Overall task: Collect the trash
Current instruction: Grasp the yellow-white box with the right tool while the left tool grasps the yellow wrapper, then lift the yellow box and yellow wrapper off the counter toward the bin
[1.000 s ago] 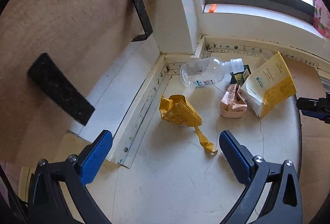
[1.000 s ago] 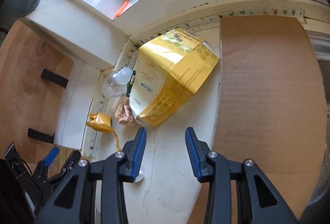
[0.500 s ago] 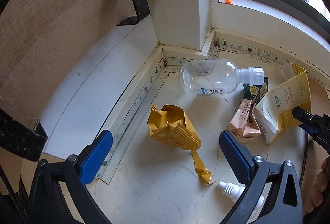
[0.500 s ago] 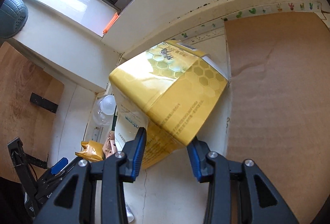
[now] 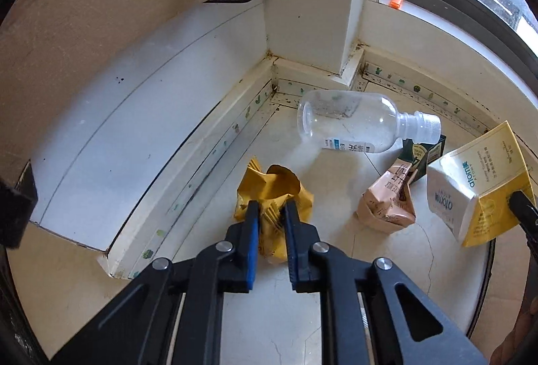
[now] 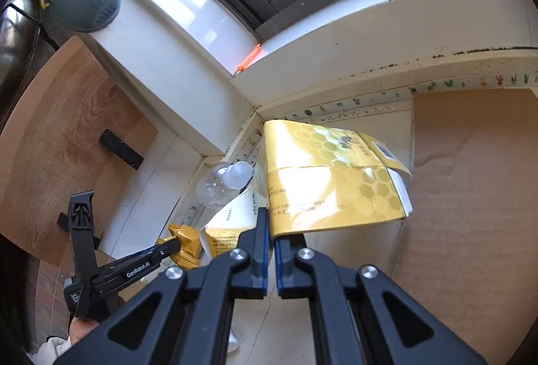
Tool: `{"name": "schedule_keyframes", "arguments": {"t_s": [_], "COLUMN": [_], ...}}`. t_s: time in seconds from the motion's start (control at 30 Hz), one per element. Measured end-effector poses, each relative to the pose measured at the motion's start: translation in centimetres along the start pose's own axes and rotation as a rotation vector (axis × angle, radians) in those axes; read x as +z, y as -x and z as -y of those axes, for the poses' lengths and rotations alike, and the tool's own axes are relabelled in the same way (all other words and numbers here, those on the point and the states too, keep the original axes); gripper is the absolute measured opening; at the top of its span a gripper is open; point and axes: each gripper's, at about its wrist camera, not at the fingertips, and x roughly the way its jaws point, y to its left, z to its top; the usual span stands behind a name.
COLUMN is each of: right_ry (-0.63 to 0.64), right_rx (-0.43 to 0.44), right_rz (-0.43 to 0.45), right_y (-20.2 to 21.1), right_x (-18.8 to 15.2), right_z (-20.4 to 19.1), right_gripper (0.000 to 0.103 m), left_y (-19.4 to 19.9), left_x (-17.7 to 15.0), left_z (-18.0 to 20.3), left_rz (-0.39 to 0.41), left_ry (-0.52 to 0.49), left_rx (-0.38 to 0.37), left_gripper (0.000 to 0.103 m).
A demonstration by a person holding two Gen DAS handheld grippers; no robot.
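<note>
The left gripper (image 5: pixel 271 213) is clamped on a crumpled yellow wrapper (image 5: pixel 274 193), its blue pads pressed into the folds on either side, so the wrapper sits right at the fingertips and bulges out beyond them on the pale floor (image 5: pixel 275 314). The right gripper (image 6: pixel 271 223) is pinched tight on the near edge of a yellow and white carton (image 6: pixel 329 183), which rises from the pads and leans away toward the wall (its honeycomb-printed face turned up to the light). In the left wrist view that same carton shows at the far right, with the tip of the right gripper touching its yellow side. Just beyond the wrapper and off to its right lies a squashed pink carton (image 5: pixel 386 200), and a small dark green box (image 5: pixel 425 156) stands behind it. Farther still, near the corner of the skirting, a clear plastic bottle (image 5: pixel 349 126) lies on its side, its long axis running across the view, base to the left and white cap (image 5: pixel 427 128) to the right. A sheet of cardboard (image 6: pixel 470 190) covers the floor to the right of the carton.
</note>
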Motion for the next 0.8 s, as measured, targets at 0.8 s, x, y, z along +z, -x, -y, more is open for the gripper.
{"name": "schedule_keyframes", "arguments": {"t_s": [0.8], "right_ry": [0.172], "right_rx": [0.021], "right_rz": [0.090], "right_y": [18.8], "right_x": [-11.8], "right_z": [-13.8], "right_gripper": [0.002], "left_y": [23.1], "left_x": [-12.8], "left_z": [-4.2], "left_rz": [0.157], "left_ry": [-0.172], "left_rx": [-0.203], "left_gripper": [0.011]}}
